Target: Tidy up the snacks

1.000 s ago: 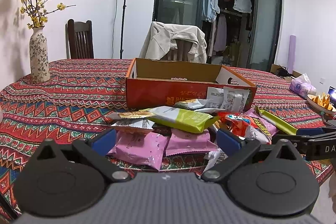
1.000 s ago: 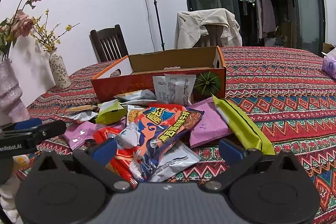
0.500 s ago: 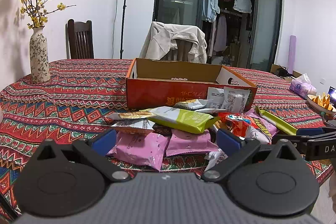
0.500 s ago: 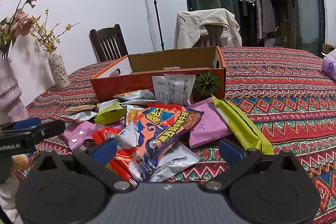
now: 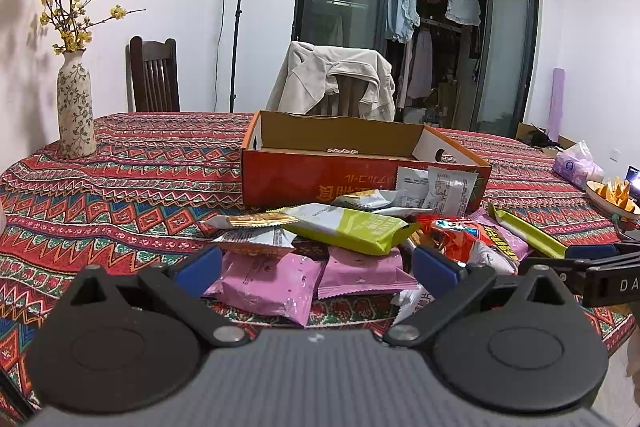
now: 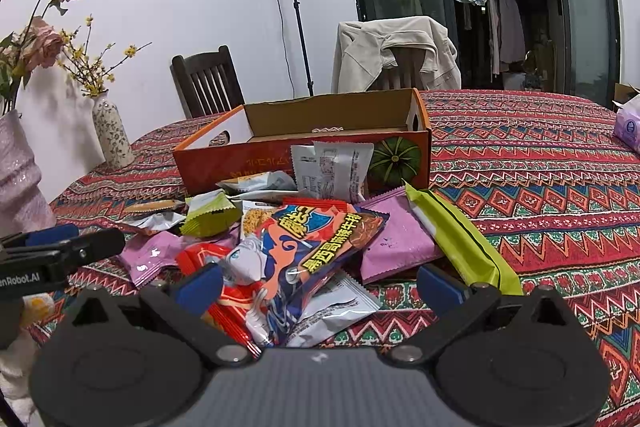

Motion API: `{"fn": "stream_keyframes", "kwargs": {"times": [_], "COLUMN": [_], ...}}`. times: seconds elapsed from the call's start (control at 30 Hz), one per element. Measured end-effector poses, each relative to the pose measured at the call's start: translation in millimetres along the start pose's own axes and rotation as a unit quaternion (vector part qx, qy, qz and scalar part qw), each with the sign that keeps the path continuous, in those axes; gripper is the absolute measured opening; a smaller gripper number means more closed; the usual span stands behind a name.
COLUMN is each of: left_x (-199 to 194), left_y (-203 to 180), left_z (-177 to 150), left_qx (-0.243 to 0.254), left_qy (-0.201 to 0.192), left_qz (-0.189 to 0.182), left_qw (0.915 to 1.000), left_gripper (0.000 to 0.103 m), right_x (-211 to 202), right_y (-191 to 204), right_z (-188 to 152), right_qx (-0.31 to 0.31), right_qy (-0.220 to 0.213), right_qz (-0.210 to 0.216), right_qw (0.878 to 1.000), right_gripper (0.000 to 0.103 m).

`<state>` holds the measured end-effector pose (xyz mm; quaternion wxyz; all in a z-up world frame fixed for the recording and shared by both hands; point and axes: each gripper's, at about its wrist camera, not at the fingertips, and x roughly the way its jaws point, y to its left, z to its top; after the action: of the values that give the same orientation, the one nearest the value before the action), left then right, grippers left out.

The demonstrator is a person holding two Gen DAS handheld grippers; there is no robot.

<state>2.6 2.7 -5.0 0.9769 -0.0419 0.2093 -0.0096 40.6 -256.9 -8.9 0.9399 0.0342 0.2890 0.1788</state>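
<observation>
A pile of snack packets lies on the patterned tablecloth in front of an open orange cardboard box, which also shows in the right wrist view. The pile holds pink packets, a green packet and a red and blue packet. My left gripper is open and empty, just short of the pink packets. My right gripper is open and empty, its jaws either side of the red and blue packet's near end. A long green packet lies at the pile's right.
A patterned vase with flowers stands at the table's left. A tissue pack and a bowl of chips sit at the far right. Two chairs stand behind the table, one draped with a jacket.
</observation>
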Motion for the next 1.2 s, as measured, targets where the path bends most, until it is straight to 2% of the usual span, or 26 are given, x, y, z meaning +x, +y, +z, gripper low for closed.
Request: {"fn": "stream_keyframes", "kwargs": {"times": [0.77, 1.2], "left_x": [-0.5, 2.7], "left_y": [4.2, 10.8], "left_z": [0.7, 1.7], "left_qx": [-0.011, -0.020], "left_qy": [-0.003, -0.001], "left_qz": [0.005, 0.013], "left_qw": [0.9999, 0.9997], "left_gripper": [0.103, 0.103], "right_x": [2.7, 34.5], "right_y": [6.2, 17.8], "right_z": [3.3, 20.1], "right_qx": [-0.004, 0.009], "right_qy": [-0.006, 0.007], "right_qz": [0.002, -0.008], "right_qw": [1.000, 1.000], "right_gripper": [0.103, 0.103]}}
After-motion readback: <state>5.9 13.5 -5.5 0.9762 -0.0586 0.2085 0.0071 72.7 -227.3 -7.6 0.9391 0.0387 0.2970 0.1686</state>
